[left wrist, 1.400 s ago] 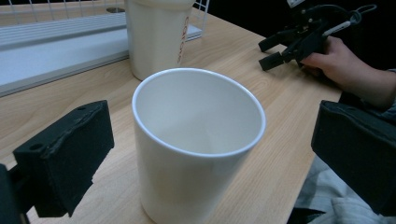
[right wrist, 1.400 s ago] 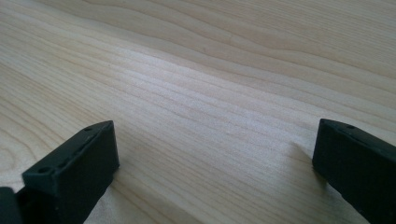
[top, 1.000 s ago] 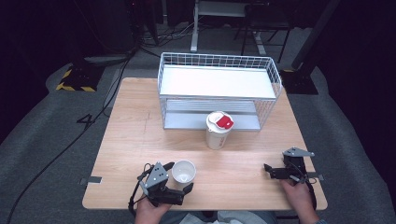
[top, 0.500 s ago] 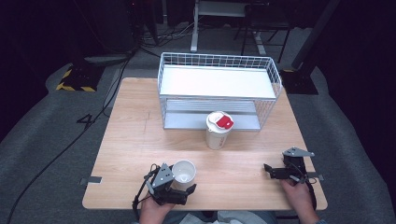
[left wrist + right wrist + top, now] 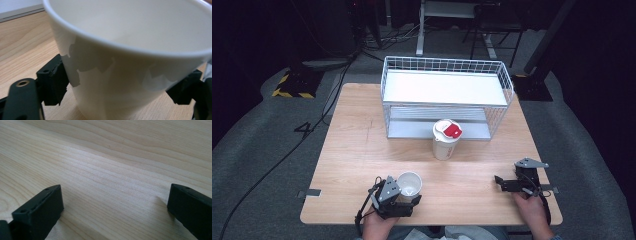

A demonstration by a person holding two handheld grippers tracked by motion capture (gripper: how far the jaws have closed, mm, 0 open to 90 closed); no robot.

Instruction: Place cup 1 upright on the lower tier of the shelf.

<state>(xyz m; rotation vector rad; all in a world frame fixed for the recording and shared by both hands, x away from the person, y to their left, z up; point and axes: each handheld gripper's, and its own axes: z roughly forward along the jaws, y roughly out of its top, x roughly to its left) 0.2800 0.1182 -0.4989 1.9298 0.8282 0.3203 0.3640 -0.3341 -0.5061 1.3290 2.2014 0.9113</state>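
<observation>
Wooden counter, near edge: left tool just closing, pads pressing empty paper cup mid-wall. Light, crushable; grip gently. Right tool open, empty.

The left gripper is just closing its jaws around a cup, while the right gripper is resting with jaws spread wide.
</observation>
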